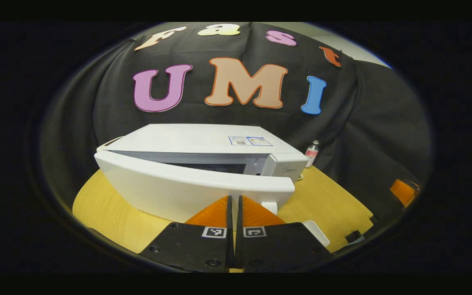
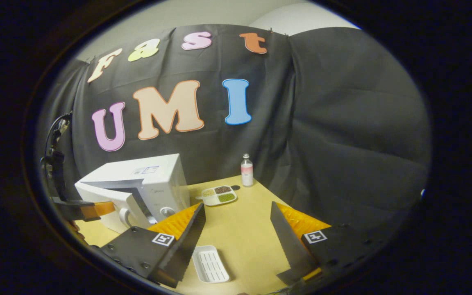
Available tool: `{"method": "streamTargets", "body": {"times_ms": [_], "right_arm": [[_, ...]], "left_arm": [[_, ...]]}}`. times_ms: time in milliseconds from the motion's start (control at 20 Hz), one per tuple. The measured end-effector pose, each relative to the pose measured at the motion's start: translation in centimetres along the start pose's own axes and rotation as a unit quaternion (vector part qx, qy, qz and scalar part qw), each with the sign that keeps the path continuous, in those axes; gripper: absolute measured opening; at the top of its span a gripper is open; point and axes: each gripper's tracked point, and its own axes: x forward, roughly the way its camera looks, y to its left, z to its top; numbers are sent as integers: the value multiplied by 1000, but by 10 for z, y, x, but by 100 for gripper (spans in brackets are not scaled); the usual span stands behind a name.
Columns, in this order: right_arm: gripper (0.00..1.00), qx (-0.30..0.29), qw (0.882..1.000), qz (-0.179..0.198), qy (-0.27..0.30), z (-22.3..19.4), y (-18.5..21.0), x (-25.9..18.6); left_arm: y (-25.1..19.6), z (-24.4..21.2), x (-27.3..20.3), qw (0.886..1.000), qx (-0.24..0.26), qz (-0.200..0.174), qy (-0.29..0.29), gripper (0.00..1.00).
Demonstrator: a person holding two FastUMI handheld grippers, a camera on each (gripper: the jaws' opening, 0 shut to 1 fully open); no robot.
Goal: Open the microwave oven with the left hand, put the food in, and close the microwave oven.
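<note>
Each claw [image 2: 238, 229] wears black plates (screwed) with square markers.

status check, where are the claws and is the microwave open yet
Left claw shut at white microwave door, door ajar. Right claw open, empty. White divided food tray on wooden table, path clear.

A black, creased cloth wall [image 2: 334, 123] hangs as the booth's backdrop, draped in folds from twelve round to three o'clock in the right gripper view. Above it, at twelve o'clock, a pale plain wall [image 2: 203, 12] shows. Below, at six o'clock, a yellow wooden tabletop [image 2: 244, 225] lies evenly lit.
</note>
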Motion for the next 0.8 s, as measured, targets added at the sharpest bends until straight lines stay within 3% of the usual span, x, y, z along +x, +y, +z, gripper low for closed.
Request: {"method": "streamTargets", "body": {"times_ms": [550, 600, 800], "right_arm": [[92, -5, 1000, 5, 7, -1, 4, 14], [98, -4, 1000, 5, 6, -1, 4, 15], [92, -6, 1000, 6, 11, -5, 4, 18]], "left_arm": [[1, 7, 35, 1000, 2, 19, -10, 1], [2, 9, 37, 1000, 3, 22, -11, 0], [10, 14, 44, 999, 0, 37, -18, 3]]}}
